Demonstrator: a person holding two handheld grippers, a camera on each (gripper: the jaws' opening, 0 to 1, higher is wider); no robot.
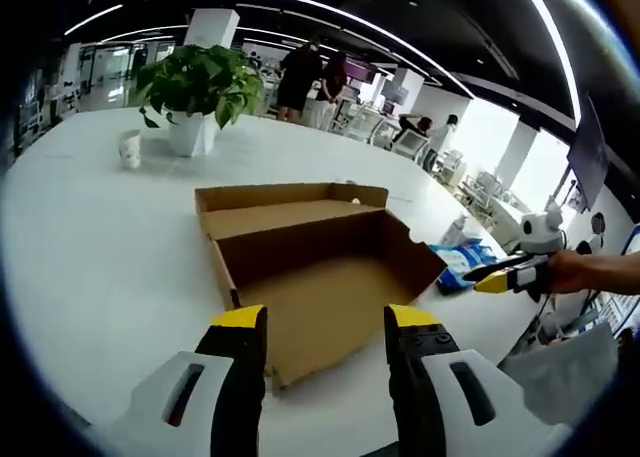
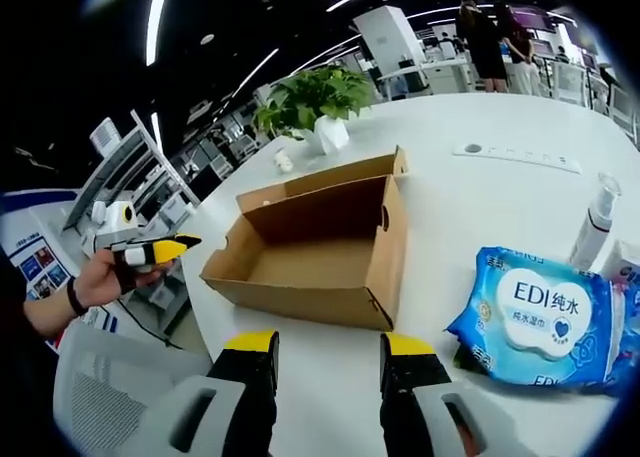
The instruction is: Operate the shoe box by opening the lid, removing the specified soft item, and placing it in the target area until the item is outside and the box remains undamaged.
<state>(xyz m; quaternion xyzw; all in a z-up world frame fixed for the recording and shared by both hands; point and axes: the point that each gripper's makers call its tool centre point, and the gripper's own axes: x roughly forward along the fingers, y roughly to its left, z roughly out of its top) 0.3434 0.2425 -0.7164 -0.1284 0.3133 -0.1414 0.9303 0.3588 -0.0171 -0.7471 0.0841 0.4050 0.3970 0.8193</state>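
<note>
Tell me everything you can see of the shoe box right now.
The shoe box is plain brown cardboard, open, its lid folded back flat behind it on the white table. The inside looks empty. One side wall has a small notch at its rim. It sits upright, undamaged as far as visible; neither gripper touches it. A blue wipes pack lies apart beside it.

Open-plan office, desks (image 1: 370,122), ceiling strip lights (image 1: 330,17)

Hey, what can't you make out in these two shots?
- Wipes pack: right gripper view's rim cuts off its right end; in the left gripper view the shoe box wall hides part.
- Spray bottle label: too small.
- Cup contents: too small, left gripper view.
</note>
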